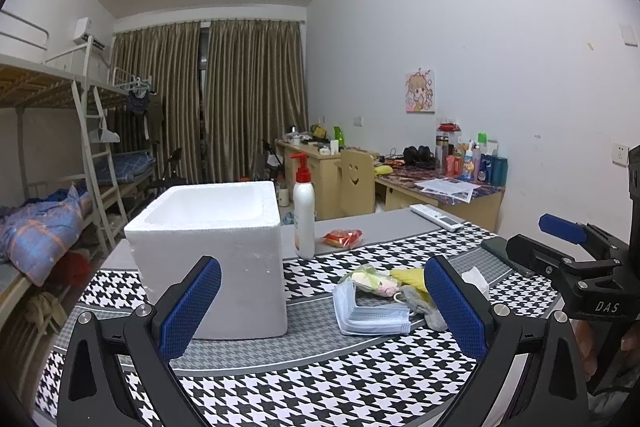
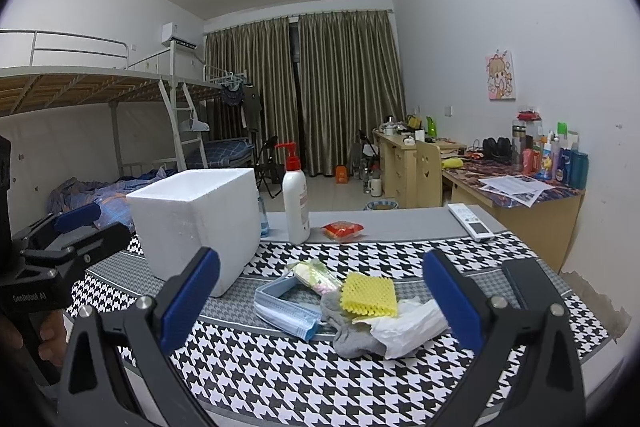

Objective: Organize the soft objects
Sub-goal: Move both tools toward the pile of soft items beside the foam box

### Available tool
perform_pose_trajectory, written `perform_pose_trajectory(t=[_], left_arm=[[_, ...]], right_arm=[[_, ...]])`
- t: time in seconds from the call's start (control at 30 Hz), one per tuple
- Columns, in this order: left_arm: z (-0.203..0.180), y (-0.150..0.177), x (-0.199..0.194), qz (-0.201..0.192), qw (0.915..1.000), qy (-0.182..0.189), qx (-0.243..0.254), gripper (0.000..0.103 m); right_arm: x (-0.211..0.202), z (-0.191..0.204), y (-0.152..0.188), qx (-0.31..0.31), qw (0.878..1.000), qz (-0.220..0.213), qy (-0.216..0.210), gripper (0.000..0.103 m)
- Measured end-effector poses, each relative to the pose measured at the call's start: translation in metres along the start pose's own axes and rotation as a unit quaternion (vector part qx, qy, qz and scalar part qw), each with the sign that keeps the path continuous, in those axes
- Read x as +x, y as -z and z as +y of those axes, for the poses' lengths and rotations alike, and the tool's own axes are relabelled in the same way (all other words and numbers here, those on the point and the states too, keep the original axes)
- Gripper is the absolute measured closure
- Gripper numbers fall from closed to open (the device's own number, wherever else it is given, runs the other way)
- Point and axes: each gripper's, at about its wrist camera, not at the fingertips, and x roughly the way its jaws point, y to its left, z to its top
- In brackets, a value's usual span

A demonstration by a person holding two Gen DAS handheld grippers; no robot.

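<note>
Masks (image 2: 286,311), blue and stacked in a folded bundle, are lying on the houndstooth table cover (image 2: 304,379), at the left of a small heap of soft things. Touching them on the right, a grey sock (image 2: 352,337) is sprawling under a yellow foam net (image 2: 370,294), with a white crumpled bag (image 2: 412,323) just beside it and a clear packet of pastel pieces (image 2: 316,277) on the far side. Left of the heap, a white foam box (image 2: 196,223) is standing upright, open at the top. Farther back a pump bottle (image 2: 295,201) is standing, with a red snack packet (image 2: 343,230) and a remote control (image 2: 470,221) to its right. Both tools are hovering near the heap, holding nothing: the left gripper (image 1: 322,309) is gaping wide, and the right gripper (image 2: 320,301) is spread wide as well.
</note>
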Motion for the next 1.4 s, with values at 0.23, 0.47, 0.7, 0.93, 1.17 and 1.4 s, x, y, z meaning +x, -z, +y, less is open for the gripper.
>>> perform_pose_trajectory(t=[0.23, 0.47, 0.7, 0.93, 1.17, 1.4], left_arm=[[0.001, 0.001, 0.002, 0.003, 1.0000, -0.003, 0.002, 0.001], [0.001, 0.002, 0.005, 0.010, 0.9999, 0.000, 0.002, 0.001], [-0.003, 0.001, 0.011, 0.015, 0.9998, 0.007, 0.008, 0.001], [-0.007, 0.000, 0.023, 0.029, 0.9994, 0.013, 0.012, 0.001], [-0.011, 0.000, 0.034, 0.040, 0.9989, 0.018, 0.014, 0.001], [-0.015, 0.003, 0.050, 0.058, 0.9978, 0.029, 0.016, 0.001]], right_arm=[[0.001, -0.002, 0.000, 0.002, 1.000, 0.003, 0.002, 0.000], [0.002, -0.001, 0.001, 0.001, 1.000, 0.004, 0.004, 0.000], [0.003, -0.005, 0.001, 0.003, 1.000, 0.005, 0.010, 0.000], [0.008, -0.011, 0.001, 0.008, 1.000, 0.011, 0.016, 0.000], [0.014, -0.019, 0.003, 0.014, 0.999, 0.019, 0.021, 0.000], [0.022, -0.026, 0.006, 0.022, 0.999, 0.033, 0.032, 0.000]])
